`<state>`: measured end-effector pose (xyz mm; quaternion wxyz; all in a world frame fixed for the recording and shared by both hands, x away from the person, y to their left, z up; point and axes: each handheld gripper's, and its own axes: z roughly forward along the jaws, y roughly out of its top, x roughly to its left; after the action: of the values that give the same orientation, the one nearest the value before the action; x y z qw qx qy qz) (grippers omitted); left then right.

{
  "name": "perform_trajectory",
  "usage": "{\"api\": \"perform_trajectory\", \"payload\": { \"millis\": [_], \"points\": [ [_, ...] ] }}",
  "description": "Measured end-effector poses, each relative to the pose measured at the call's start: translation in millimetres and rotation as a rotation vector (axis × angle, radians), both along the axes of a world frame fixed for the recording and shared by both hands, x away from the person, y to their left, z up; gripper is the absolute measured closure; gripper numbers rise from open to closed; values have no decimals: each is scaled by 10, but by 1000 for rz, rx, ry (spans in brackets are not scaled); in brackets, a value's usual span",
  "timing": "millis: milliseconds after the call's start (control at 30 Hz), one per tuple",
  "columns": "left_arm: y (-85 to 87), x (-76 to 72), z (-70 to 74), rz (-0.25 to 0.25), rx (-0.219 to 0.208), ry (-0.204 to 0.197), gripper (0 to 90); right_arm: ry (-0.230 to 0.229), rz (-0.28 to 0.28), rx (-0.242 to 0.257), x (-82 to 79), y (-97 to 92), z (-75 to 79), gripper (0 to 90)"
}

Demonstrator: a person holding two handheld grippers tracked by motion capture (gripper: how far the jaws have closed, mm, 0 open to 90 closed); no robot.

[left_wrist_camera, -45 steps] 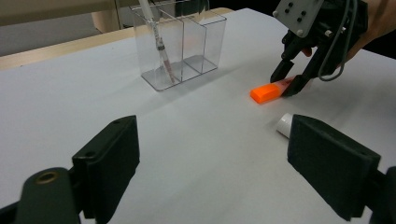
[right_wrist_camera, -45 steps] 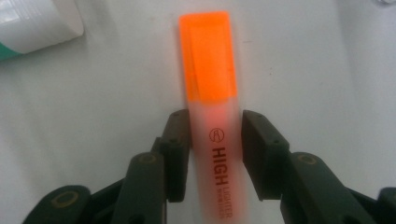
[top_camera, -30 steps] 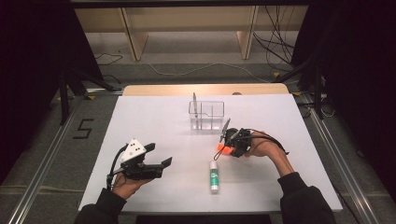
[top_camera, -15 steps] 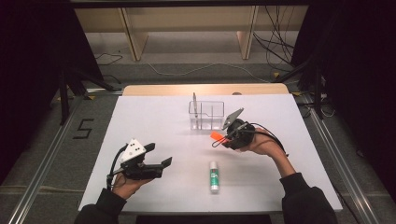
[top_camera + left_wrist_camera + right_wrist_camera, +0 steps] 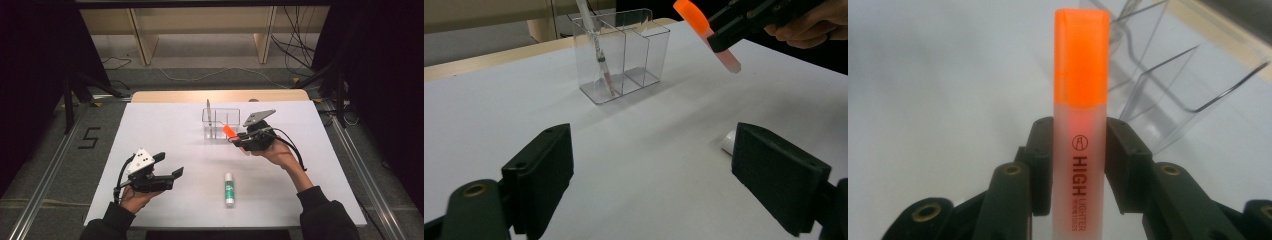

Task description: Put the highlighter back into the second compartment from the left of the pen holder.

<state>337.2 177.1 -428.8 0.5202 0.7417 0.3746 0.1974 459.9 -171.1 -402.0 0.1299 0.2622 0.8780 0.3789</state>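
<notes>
Right gripper [image 5: 239,139] has moved up and away from the glue stick [image 5: 229,188] since 1.0 s ago, now raised just beside the clear organizer [image 5: 220,123], still clamping the orange highlighter [image 5: 229,132]. Its jaws are closed on the barrel, cap end pointing out past the tips, toward the organizer. In the right gripper view the barrel reads "HIGH LIGHTER", with a small round logo above it; the smaller print is unreadable. Glue stick left lying on the white table [image 5: 165,135], behind and below the right gripper. Its label is too small to read. Left gripper [image 5: 169,165] unchanged, jaws spread wide, holding nothing, well apart from the organizer. A pen [image 5: 598,50] stands in the organizer's compartment farthest from the right gripper.
</notes>
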Motion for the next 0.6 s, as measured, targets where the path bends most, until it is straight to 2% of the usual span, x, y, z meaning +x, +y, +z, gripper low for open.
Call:
{"api": "perform_trajectory", "payload": {
  "millis": [67, 200, 433, 600],
  "points": [
    [2, -2, 3, 0, 0, -1, 165, -15, -23, 42, -2, -9, 21, 670],
    [4, -3, 5, 2, 0, -2, 166, -45, -60, 96, -8, -11, 43, 670],
    [11, 0, 6, 12, -10, -7, 166, -88, -121, 159, -8, -13, 53, 669],
    [22, 3, 7, 14, -17, -6, 166, -123, -138, 207, -33, 18, 101, 669]
  ]
}}
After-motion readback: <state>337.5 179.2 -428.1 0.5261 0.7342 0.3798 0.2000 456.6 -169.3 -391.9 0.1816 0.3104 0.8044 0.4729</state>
